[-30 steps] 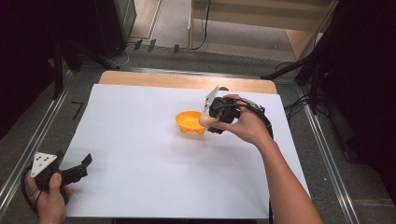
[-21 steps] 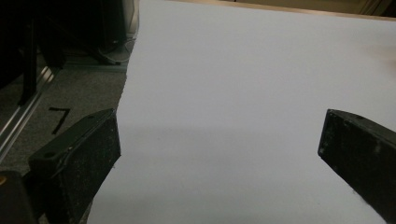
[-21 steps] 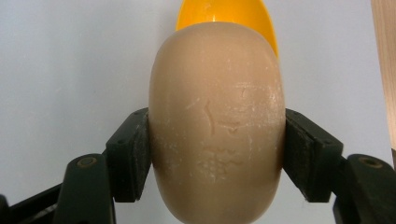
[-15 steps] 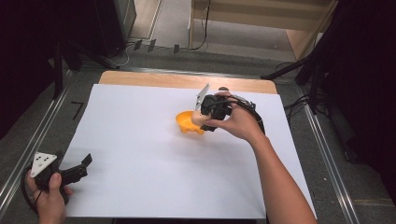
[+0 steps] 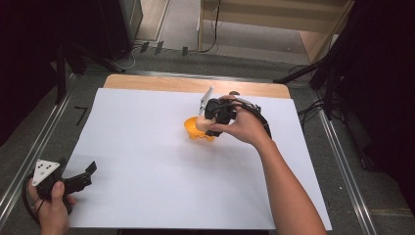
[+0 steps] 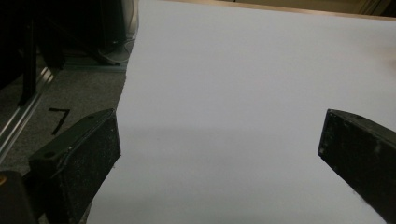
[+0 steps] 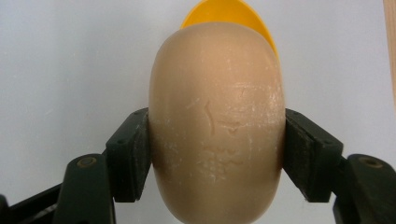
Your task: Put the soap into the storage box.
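Right hand-held gripper [image 5: 208, 128] in the high view holds a beige soap bar [image 5: 201, 125] right over the orange bowl [image 5: 195, 132] mid-surface, far from the open left hand-held gripper [image 5: 88, 175]; its own view shows the jaws clamping the bar's sides, long axis pointing toward the bowl beyond.

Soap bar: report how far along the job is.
Done: the right hand-held gripper is shut on the beige soap bar, its pads pressing both sides. In hand: the bar is held over the orange dish on the white sheet. Left, probably: lowering it in and releasing. The left hand-held gripper sits open at the sheet's near left corner.
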Tool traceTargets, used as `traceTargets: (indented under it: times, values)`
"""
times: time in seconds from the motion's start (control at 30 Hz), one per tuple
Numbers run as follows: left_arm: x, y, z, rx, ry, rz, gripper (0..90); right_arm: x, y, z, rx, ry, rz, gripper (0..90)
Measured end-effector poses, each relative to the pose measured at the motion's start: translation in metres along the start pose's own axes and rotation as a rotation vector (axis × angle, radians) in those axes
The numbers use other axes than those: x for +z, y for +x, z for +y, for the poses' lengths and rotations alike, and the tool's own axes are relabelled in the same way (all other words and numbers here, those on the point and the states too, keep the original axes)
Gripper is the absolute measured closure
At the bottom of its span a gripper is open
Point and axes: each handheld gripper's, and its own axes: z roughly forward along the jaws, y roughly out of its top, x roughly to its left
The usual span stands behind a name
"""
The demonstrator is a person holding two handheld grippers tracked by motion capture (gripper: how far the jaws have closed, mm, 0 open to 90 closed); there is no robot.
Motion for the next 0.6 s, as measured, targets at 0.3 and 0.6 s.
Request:
traceTargets:
  times: [0.3,0.6]
  values:
    - [0.000,0.000,0.000,0.001,0.000,-0.001,0.0,0.010,-0.005,0.009,-0.005,0.005,0.021,32.5]
    - [0.000,0.000,0.000,0.000,-0.001,-0.002,0.0,0.017,-0.011,0.014,0.017,0.027,0.032,32.5]
